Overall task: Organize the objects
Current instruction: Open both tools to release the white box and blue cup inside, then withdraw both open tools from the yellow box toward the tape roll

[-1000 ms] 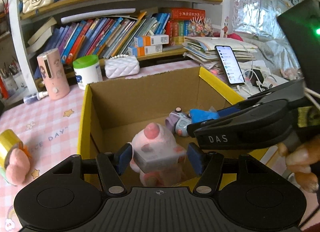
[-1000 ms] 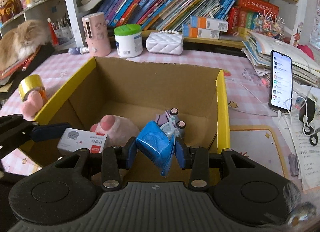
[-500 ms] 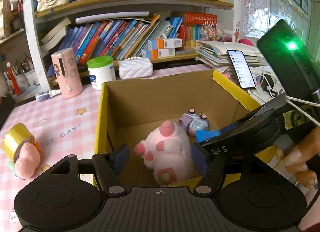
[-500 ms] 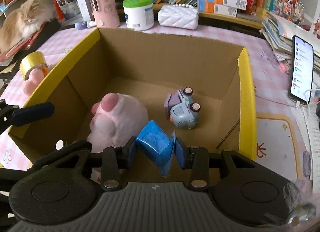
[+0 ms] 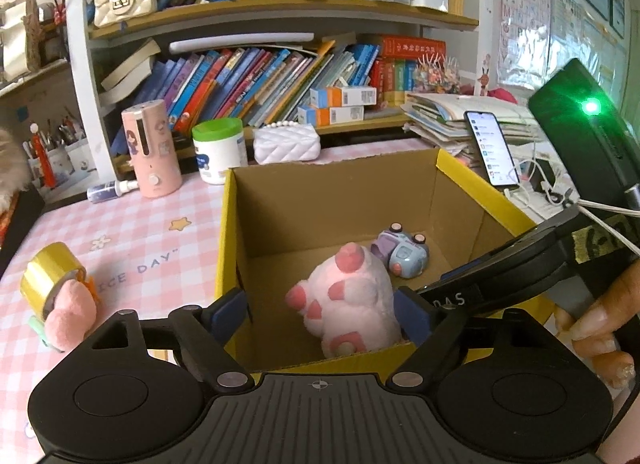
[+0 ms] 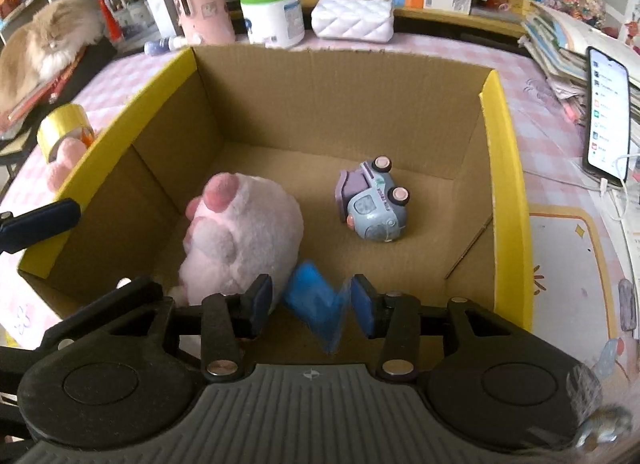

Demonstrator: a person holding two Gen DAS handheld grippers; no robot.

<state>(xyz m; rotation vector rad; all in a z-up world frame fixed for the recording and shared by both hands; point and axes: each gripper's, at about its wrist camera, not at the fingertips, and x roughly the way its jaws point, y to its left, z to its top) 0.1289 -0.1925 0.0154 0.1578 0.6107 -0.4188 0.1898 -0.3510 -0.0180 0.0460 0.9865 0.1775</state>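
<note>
Plush paw [image 6: 240, 232] and toy car [image 6: 372, 204] crowd the box [image 6: 504, 168] floor; right side open.

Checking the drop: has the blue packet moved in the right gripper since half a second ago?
Yes. The blue packet has slipped from the right gripper, whose jaws have opened, dropping toward the cardboard box floor.
</note>
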